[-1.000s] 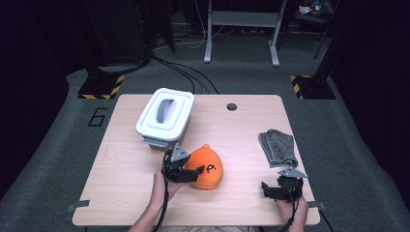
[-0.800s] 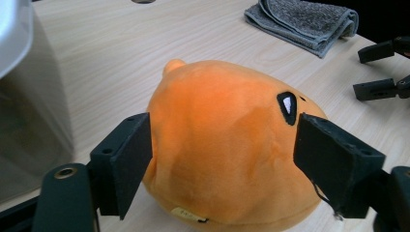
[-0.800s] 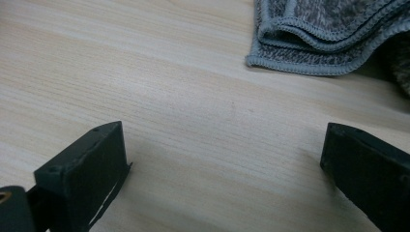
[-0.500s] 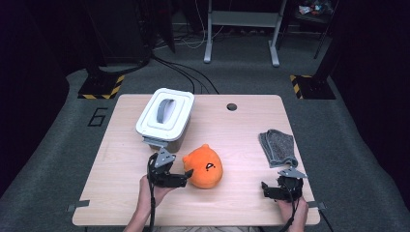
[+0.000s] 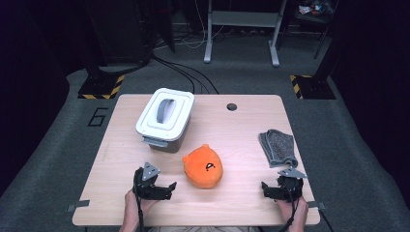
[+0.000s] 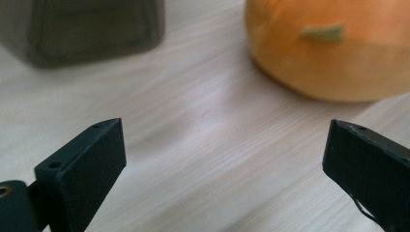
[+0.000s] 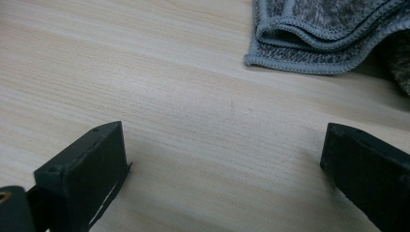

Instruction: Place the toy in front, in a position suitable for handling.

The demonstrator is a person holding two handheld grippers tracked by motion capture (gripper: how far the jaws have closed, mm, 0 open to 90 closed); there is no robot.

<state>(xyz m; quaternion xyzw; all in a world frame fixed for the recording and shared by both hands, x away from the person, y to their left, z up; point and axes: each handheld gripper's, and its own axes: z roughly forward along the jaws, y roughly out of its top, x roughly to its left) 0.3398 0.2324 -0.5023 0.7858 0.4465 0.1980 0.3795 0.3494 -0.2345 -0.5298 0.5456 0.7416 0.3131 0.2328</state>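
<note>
An orange plush toy [image 5: 204, 166] with a small face lies on the wooden table [image 5: 241, 130], near the middle. My left gripper [image 5: 155, 185] is low over the table to the plush's left, apart from it. Its jaws have just been opening and now stand wide with nothing between them. In the left gripper view the left gripper [image 6: 222, 145] frames bare wood, with the plush [image 6: 329, 48] ahead to the right. My right gripper [image 5: 283, 186] rests open near the front right edge. The right gripper [image 7: 222, 150] faces a folded grey towel [image 7: 329, 38].
A grey box with a white lid and grey handle [image 5: 166, 118] stands at the back left, and shows as a dark wall [image 6: 92, 29] in the left gripper view. The folded towel [image 5: 279, 147] lies at the right edge. A cable hole [image 5: 231, 107] is near the far edge.
My left gripper has come away from the plush's left side, moving left and toward the near edge, and its jaws have widened. The plush stays on the table. The right gripper has kept still.
</note>
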